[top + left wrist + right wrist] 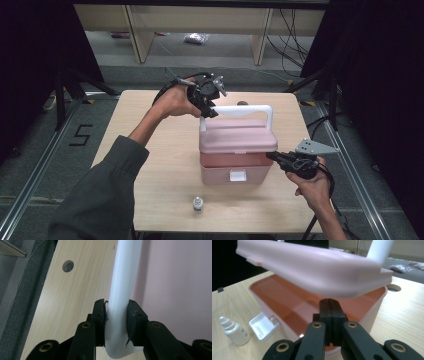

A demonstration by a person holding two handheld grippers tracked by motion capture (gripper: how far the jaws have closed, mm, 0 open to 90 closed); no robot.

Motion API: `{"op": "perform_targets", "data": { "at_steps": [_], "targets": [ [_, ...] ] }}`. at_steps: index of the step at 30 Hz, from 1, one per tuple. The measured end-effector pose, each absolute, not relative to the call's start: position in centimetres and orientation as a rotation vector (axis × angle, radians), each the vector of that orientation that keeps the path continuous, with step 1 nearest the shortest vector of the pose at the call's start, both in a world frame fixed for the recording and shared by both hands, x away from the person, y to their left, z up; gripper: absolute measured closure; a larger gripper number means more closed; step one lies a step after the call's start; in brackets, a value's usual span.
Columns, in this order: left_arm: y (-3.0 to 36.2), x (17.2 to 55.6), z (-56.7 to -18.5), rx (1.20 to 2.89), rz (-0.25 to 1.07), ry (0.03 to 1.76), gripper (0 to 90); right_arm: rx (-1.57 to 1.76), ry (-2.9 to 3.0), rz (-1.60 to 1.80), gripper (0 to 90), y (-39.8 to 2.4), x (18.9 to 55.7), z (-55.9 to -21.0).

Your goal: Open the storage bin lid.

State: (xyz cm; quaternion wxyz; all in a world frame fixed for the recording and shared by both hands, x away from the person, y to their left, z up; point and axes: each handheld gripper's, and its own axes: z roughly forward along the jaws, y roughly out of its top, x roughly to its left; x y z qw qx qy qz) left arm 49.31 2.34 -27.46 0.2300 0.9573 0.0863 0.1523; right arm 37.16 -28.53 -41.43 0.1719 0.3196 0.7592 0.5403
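A pink box (235, 172) stands mid-table, its lid (237, 137) raised a little off the base. My left gripper (206, 107) is shut on the left end of the lid's white handle (240, 109); in the left gripper view the pads (100, 315) press the handle (122, 285) from both sides. My right gripper (272, 156) is shut with nothing in it, its tips at the box's right side by the gap under the lid. In the right gripper view its jaws (329, 302) point into the reddish inside of the base (287, 300) beneath the tilted lid (312, 267).
A small white dropper bottle (198, 203) stands near the table's front edge, also beside the box (234, 332). The box's white latch (237, 175) hangs open on the front. A round hole (68, 266) is cut in the tabletop behind the box. Shelving stands beyond the table.
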Motion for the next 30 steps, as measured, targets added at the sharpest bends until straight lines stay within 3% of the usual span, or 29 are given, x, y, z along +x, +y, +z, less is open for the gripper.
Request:
{"op": "perform_targets", "data": {
  "at_steps": [8,11,12,13,18,30],
  "targets": [
    [2.6,49.4,-27.6,2.601,0.406,0.316,69.5,0.903,2.122,1.537,90.0,-28.8,38.1,-40.7],
    [3.0,49.5,-27.4,2.593,0.418,0.355,63.8,0.906,2.113,1.538,90.0,-28.7,38.0,-40.5],
    [3.2,49.4,-27.3,2.565,0.423,0.396,53.5,0.896,2.118,1.538,90.0,-28.7,38.1,-40.5],
    [3.4,49.4,-27.2,2.552,0.426,0.424,49.0,0.897,2.116,1.538,90.0,-28.7,38.1,-40.5],
    [5.5,48.9,-26.6,2.462,0.400,0.570,38.0,0.915,2.115,1.540,90.0,-28.7,38.1,-40.4],
    [11.2,46.7,-29.1,2.271,0.345,0.905,30.5,0.886,2.088,1.543,90.0,-28.7,38.7,-39.9]
  ]
}}
